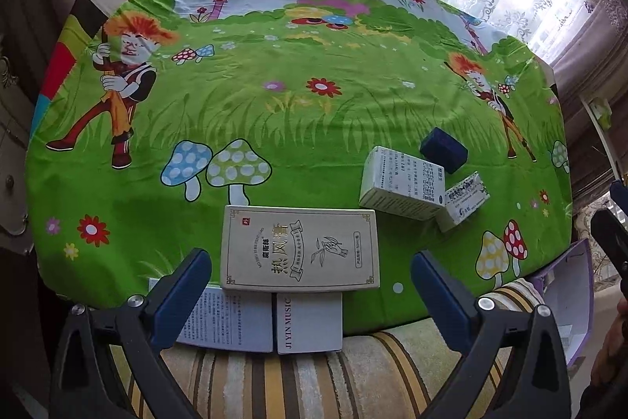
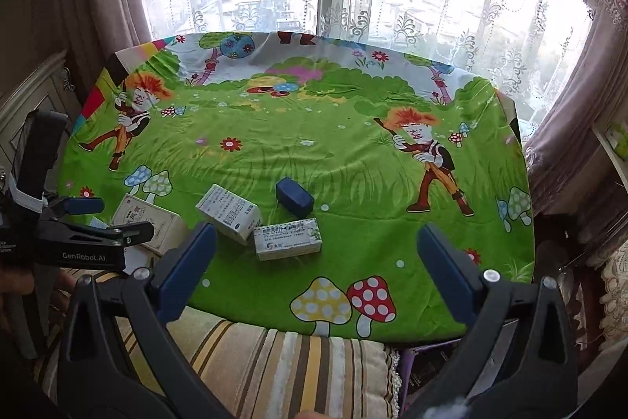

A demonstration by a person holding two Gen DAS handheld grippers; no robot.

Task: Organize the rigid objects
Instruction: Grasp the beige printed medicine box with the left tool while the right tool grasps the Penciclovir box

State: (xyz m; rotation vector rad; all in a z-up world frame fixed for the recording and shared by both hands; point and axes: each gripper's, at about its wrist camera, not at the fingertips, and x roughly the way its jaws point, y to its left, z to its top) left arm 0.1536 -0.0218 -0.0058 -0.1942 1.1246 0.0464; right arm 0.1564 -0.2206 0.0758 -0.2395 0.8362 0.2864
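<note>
A cream flat box [image 1: 300,249] with Chinese lettering lies at the table's near edge, on top of two white boxes [image 1: 308,322]; it also shows in the right wrist view [image 2: 147,218]. My left gripper [image 1: 312,295] is open, its jaws on either side of that stack, just short of it. A white medicine box [image 1: 404,183], a smaller white box [image 1: 465,201] and a dark blue block [image 1: 443,150] lie to the right. My right gripper [image 2: 316,275] is open and empty above the near edge, the small white box [image 2: 288,238] ahead of it.
The table wears a green cartoon cloth [image 2: 314,152]. A striped cushion [image 2: 274,372] lies below the near edge. A purple box [image 1: 569,301] stands off the right corner. Lace curtains and a window close the far side.
</note>
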